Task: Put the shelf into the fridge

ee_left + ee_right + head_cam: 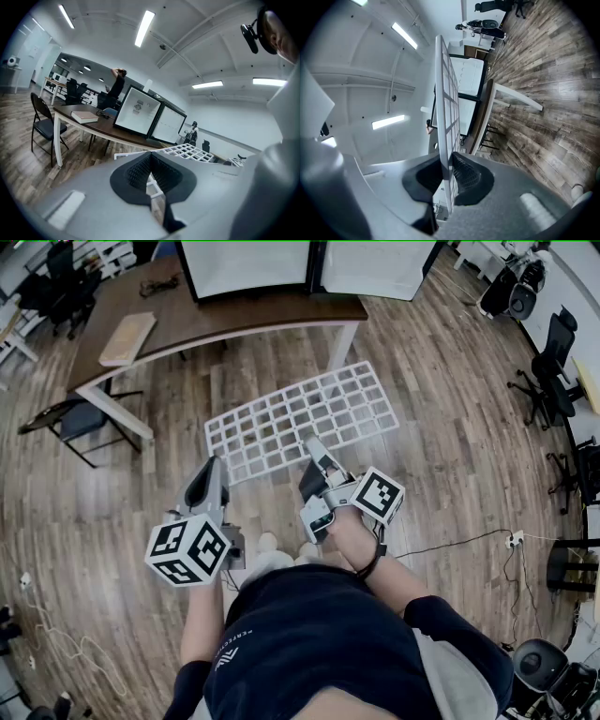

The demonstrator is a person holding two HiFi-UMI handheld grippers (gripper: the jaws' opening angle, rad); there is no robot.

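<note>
step: carry phase. The shelf (300,418) is off the floor, in the air between the person and the table (234,320), and not yet at the fridge (246,266).
shelf: white wire grid, lying roughly flat. Its near edge is in both tools, its far edge is close to the table's front edge, and the floor shows through the mesh.
left tool (150,161): clenched on the shelf's near rim wire, by the near-left corner. The wire runs between the pads.
right tool (446,164): clamped on the same near edge, about mid-way along. It is rolled on its side, so the grid reads edge-on in the right gripper view.
fridge: on the table, white inside facing the person. The panel to its right looks like the open door (my read).
next: step in, raise the shelf above the table edge to opening height, keep both tools level with each other, and feed the far edge in first.
watch: the far edge could clip the table or the fridge frame. Inner supports are too small to make out, so alignment needs a closer look.
</note>
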